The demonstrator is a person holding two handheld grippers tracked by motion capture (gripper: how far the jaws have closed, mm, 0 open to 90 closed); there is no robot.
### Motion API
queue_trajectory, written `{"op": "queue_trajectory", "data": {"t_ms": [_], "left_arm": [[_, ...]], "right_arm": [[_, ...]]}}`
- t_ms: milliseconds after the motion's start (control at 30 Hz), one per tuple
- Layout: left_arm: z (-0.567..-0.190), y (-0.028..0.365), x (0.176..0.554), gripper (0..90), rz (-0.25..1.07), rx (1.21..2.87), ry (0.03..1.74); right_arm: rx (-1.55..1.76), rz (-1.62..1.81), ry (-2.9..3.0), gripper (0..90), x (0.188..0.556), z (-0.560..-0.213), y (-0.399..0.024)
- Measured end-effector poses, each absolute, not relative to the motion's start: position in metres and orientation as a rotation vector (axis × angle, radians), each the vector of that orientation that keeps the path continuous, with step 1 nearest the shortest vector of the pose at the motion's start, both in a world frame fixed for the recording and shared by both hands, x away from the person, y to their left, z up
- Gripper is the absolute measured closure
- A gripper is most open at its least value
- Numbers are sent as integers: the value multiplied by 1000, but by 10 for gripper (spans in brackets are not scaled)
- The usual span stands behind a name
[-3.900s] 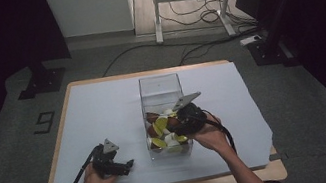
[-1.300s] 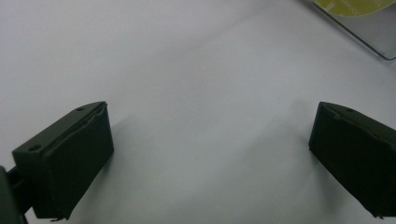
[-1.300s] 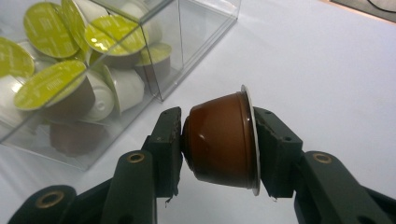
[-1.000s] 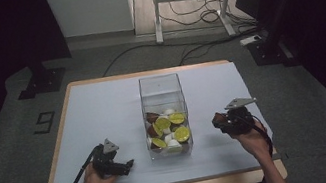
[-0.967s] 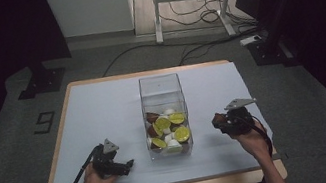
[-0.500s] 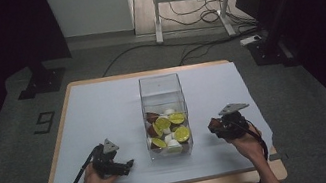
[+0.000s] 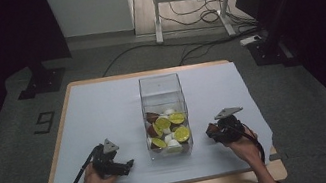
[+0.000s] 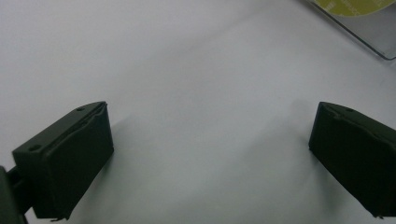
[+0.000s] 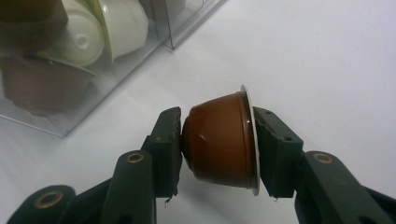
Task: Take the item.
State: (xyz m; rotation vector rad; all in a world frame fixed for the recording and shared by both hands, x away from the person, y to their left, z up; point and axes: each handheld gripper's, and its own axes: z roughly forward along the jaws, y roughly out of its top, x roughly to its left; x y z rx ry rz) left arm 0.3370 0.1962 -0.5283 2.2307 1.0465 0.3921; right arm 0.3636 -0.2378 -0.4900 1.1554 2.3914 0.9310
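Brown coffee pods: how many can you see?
3 at least: one brown pod clamped in the right gripper, two more inside the clear box. Others may hide underneath.

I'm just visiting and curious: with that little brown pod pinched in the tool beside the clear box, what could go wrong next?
The right gripper holds the brown capsule end to end, base against one pad and lid against the other, so it might pop out sideways. Squeezing harder could dent it. The clear box stands close, so a careless swing could knock it.

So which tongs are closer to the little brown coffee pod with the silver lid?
The right tongs: they grip the brown coffee pod beside the clear plastic box. The left tongs sit open on the box's other side, holding nothing.
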Motion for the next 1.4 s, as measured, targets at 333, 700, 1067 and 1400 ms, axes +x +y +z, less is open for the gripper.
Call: {"op": "queue_trajectory", "data": {"t_ms": [333, 700, 1067, 1400], "left_arm": [[-528, 196, 337, 0, 393, 2231, 1046], [-528, 196, 337, 0, 392, 2231, 1046], [-528, 196, 337, 0, 392, 2231, 1046], [-528, 196, 337, 0, 392, 2230, 1047]], "right_arm": [[1152, 878, 2418, 549, 365, -501, -233], [1135, 853, 2427, 454, 366, -504, -228], [1143, 830, 2435, 219, 368, -504, -224], [1127, 850, 2402, 144, 361, -495, -225]]}}
